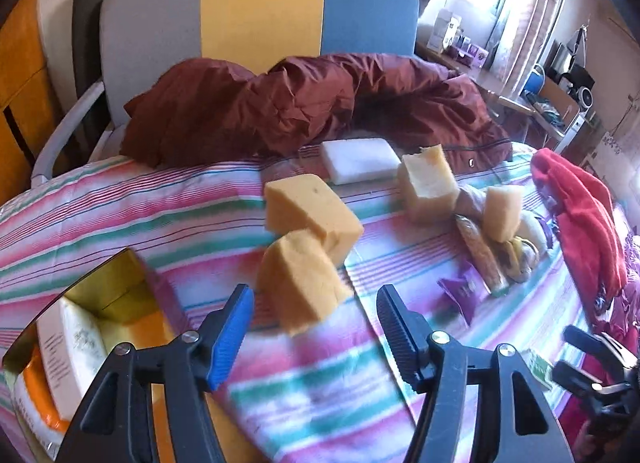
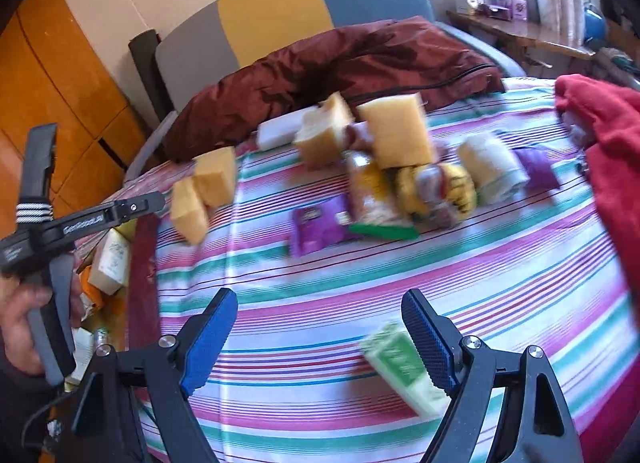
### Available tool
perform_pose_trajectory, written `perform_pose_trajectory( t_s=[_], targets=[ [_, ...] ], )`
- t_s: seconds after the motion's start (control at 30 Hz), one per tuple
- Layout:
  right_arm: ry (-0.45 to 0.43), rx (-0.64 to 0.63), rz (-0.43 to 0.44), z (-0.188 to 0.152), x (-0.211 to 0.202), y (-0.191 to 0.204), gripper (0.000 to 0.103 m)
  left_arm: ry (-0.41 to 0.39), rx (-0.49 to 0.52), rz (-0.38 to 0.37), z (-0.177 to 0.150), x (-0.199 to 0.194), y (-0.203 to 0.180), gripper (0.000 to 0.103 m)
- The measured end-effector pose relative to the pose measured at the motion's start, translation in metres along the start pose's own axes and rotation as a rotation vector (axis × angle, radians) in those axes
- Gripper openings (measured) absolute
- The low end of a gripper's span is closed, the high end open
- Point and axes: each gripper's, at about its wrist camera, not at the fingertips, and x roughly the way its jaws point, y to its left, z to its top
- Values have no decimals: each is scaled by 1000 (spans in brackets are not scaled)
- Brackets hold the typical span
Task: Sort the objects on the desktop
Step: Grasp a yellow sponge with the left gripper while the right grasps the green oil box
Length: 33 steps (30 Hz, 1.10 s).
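Observation:
Several yellow sponge blocks lie on the striped cloth. In the left wrist view my left gripper [image 1: 316, 327] is open, its fingers either side of the nearest sponge [image 1: 300, 283], which leans on a second sponge [image 1: 312, 211]. A white sponge [image 1: 360, 159], a pale sponge [image 1: 428, 183] and snack packets [image 1: 480, 255] lie beyond. In the right wrist view my right gripper [image 2: 320, 339] is open and empty over the cloth; a green-and-white packet [image 2: 404, 367] lies by its right finger. The snack pile [image 2: 400, 187] and purple packet [image 2: 320, 223] are farther ahead.
A maroon jacket [image 1: 304, 103] lies at the back before a grey, yellow and blue headboard [image 1: 260, 11]. A red cloth [image 1: 580, 203] is at the right edge. A box with packets [image 1: 80, 335] stands at lower left, beside the surface.

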Motion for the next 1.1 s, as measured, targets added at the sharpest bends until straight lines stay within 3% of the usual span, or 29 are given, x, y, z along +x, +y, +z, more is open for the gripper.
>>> perform_pose_trajectory(
  t_s=[0.2, 0.27, 0.33, 0.57, 0.63, 0.7, 0.77, 0.83, 1.1],
  targets=[
    [38, 8, -61, 4, -15, -39, 86, 76, -27, 41, 8, 39, -6, 65],
    [64, -8, -75, -1, -16, -47, 95, 90, -39, 56, 7, 48, -5, 65],
    [90, -17, -83, -6, -13, -52, 95, 108, -49, 51, 5, 55, -3, 64],
    [172, -95, -63, -23, 13, -49, 93, 83, -11, 69, -6, 53, -7, 51],
    [180, -103, -54, -24, 20, -49, 86, 68, 8, 74, -8, 52, -8, 48],
    [189, -122, -67, -25, 26, -48, 70, 65, 19, 73, -10, 52, -9, 46],
    [206, -160, -78, -27, 32, -45, 40, 57, 30, 65, -13, 50, -9, 44],
    [208, -211, -116, -30, 36, -40, 32, 48, 35, 52, -16, 46, -11, 42],
    [192, -197, -103, -31, 33, -43, 31, -11, 20, -10, -27, 14, -11, 41]
  ],
)
